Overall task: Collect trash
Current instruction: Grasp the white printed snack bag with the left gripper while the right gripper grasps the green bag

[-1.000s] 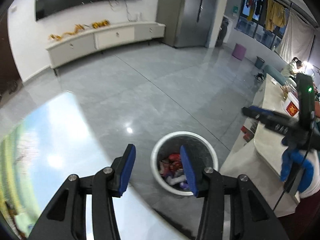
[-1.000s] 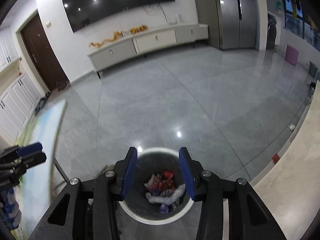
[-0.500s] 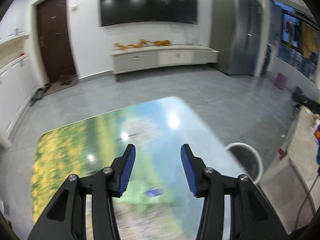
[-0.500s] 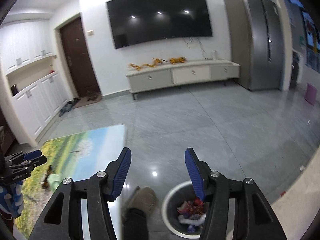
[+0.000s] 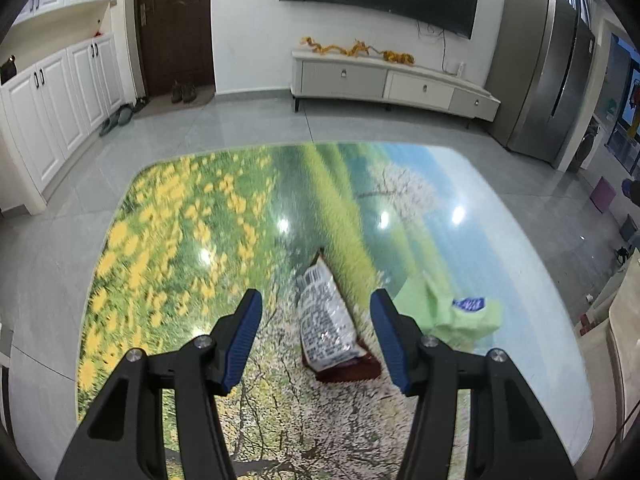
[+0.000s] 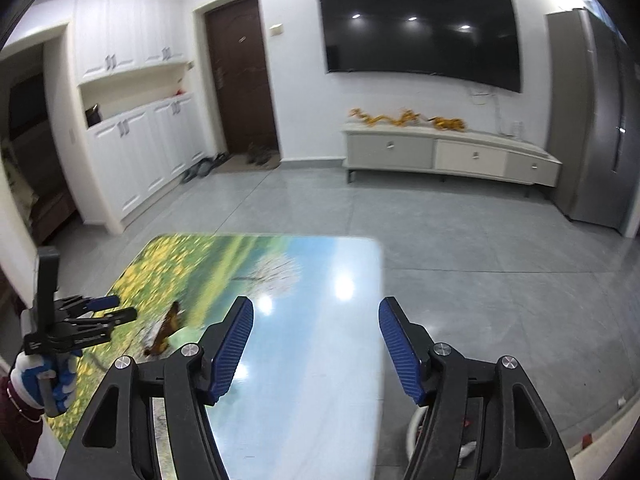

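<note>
The left tongs (image 5: 316, 336) stand wide apart and hold nothing — they hover above the desk (image 5: 248, 216) with a silver snack wrapper (image 5: 326, 316) lying flat between the blue pads, untouched. Just to its right lies a crumpled green wrapper (image 5: 452, 312) (partly behind the right pad). The right tongs (image 6: 316, 346) are also spread wide and empty, over the desk's bare right edge. A white trash bin (image 6: 414, 426) shows on the floor behind its right finger, mostly hidden.
</note>
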{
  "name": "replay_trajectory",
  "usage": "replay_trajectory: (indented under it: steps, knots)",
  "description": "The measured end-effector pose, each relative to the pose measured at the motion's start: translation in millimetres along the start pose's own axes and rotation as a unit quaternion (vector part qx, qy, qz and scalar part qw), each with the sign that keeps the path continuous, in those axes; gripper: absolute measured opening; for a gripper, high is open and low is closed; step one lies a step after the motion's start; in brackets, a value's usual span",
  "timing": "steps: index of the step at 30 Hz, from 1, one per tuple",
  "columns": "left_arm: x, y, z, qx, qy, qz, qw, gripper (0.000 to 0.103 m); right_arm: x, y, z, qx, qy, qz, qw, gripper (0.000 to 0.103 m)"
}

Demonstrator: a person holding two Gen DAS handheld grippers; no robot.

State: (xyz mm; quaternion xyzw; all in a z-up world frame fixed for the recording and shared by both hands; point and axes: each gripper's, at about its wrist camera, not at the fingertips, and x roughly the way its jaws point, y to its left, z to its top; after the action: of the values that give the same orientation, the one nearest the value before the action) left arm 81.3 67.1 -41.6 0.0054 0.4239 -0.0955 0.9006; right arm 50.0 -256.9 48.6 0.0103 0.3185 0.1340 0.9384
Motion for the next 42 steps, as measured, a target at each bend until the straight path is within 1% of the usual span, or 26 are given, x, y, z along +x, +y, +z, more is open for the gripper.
replay_trajectory:
  steps: [4,7,11,15,22,28,29,30,32,33,36,37,39,42]
  knots:
    - [21,4,-5,-0.003,0.025,-0.007,0.9997,0.054,29,31,-9,-0.023,0.032,0.031,0.999,0.064]
    - [34,8,-8,-0.009,0.037,-0.011,0.9992,0.054,56,54,-19,-0.045,0.063,0.053,0.996,0.064]
    - [47,14,-8,-0.012,0.045,-0.024,0.9986,0.054,93,84,-33,-0.074,0.104,0.081,0.988,0.064]
    - [56,14,-7,-0.004,0.054,-0.023,0.9983,0.054,120,103,-45,-0.094,0.132,0.106,0.981,0.064]
    - [64,17,-11,-0.008,0.064,-0.033,0.9973,0.054,158,123,-62,-0.121,0.161,0.129,0.971,0.065]
    - [70,23,-10,-0.019,0.061,-0.038,0.9972,0.053,175,125,-69,-0.117,0.173,0.147,0.967,0.065]
    - [70,24,-10,-0.02,0.059,-0.038,0.9973,0.048,176,126,-71,-0.117,0.175,0.149,0.966,0.065]
    - [70,24,-10,-0.02,0.059,-0.039,0.9973,0.047,177,125,-72,-0.116,0.176,0.152,0.966,0.064]
    - [69,24,-10,-0.022,0.056,-0.041,0.9974,0.046,178,124,-74,-0.113,0.177,0.155,0.965,0.058]
    - [68,22,-11,-0.021,0.054,-0.042,0.9974,0.045,179,123,-75,-0.111,0.177,0.156,0.965,0.053]
    - [65,16,-12,-0.017,0.051,-0.043,0.9976,0.039,178,119,-75,-0.103,0.172,0.161,0.966,0.043]
    - [64,14,-13,-0.015,0.051,-0.043,0.9977,0.039,177,117,-75,-0.099,0.17,0.164,0.967,0.041]
    - [61,11,-14,-0.014,0.048,-0.04,0.9979,0.036,174,114,-74,-0.093,0.166,0.168,0.967,0.04]
    - [55,7,-14,-0.013,0.042,-0.038,0.9983,0.035,166,111,-75,-0.091,0.158,0.171,0.968,0.04]
